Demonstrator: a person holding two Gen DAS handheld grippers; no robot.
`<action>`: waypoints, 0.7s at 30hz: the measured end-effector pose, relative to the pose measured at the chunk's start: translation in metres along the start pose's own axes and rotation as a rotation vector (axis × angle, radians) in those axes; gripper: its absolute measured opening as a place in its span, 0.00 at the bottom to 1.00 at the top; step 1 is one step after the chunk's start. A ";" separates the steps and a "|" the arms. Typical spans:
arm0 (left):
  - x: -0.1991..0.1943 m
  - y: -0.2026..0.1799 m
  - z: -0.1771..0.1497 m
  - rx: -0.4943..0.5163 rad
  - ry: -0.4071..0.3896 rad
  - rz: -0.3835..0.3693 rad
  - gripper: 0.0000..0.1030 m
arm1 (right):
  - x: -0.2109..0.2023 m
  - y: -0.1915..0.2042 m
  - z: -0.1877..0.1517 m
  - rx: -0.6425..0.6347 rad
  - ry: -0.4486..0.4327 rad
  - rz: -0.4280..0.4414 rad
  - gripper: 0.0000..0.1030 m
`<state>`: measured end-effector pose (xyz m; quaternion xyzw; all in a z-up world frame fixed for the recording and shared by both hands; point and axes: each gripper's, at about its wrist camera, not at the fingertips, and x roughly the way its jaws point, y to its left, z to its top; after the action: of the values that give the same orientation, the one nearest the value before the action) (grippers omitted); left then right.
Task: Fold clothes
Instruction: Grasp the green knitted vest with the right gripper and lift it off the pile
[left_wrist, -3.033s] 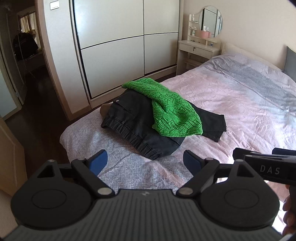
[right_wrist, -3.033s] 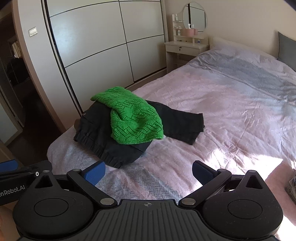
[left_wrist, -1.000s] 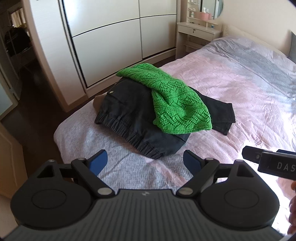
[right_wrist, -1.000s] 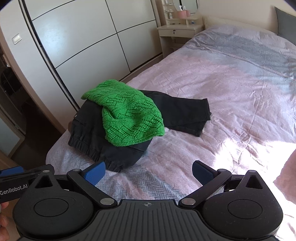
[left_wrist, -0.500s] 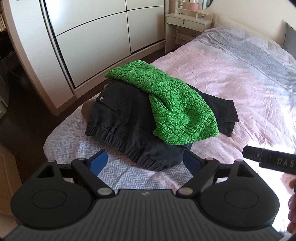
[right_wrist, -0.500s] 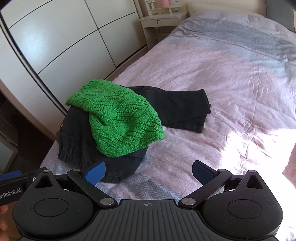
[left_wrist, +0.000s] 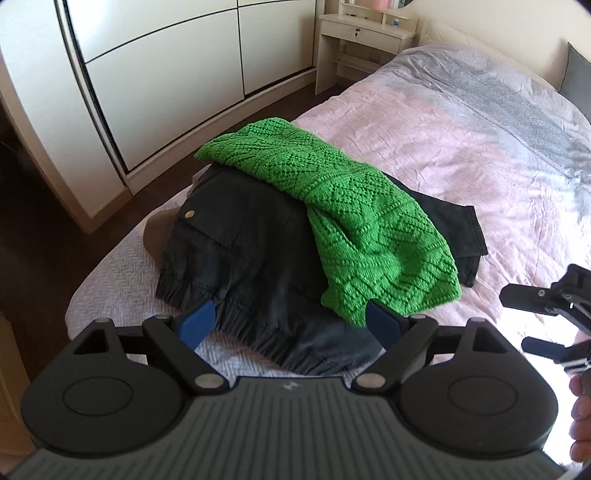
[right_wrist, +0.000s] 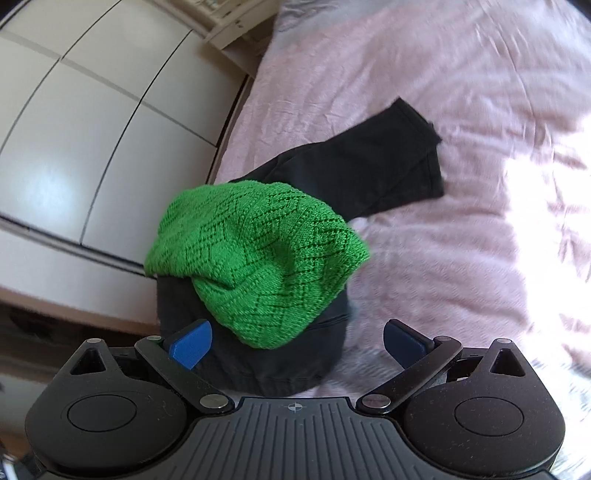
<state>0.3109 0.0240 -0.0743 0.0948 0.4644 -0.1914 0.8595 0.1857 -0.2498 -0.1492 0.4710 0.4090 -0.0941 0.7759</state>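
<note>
Left wrist view: left gripper (left_wrist: 288, 319) spread wide and empty, low over the jacket (left_wrist: 236, 254) hem. Right gripper (right_wrist: 297, 339) gaping too, nothing pinched. Sweater (left_wrist: 340, 218) heaped on the jacket near the bed (left_wrist: 480, 155)'s foot corner, wardrobe side. No fold made yet, I'd say; everything's left.

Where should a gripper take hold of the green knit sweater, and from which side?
Probably the loose near hem of the green knit sweater, approached from the foot of the bed. That edge droops free over the dark jacket, nearest both open grippers, left gripper and right gripper.
</note>
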 end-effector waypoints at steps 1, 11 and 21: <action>0.006 0.003 0.004 0.002 0.003 -0.005 0.84 | 0.004 -0.004 0.003 0.035 -0.002 0.012 0.99; 0.060 0.009 0.041 0.022 0.050 -0.040 0.84 | 0.066 -0.059 0.027 0.369 -0.014 0.071 0.81; 0.094 0.018 0.067 0.014 0.069 -0.025 0.84 | 0.121 -0.089 0.039 0.472 -0.021 0.099 0.33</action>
<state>0.4165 -0.0048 -0.1164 0.1014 0.4935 -0.2018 0.8399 0.2386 -0.3002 -0.2862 0.6578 0.3440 -0.1537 0.6522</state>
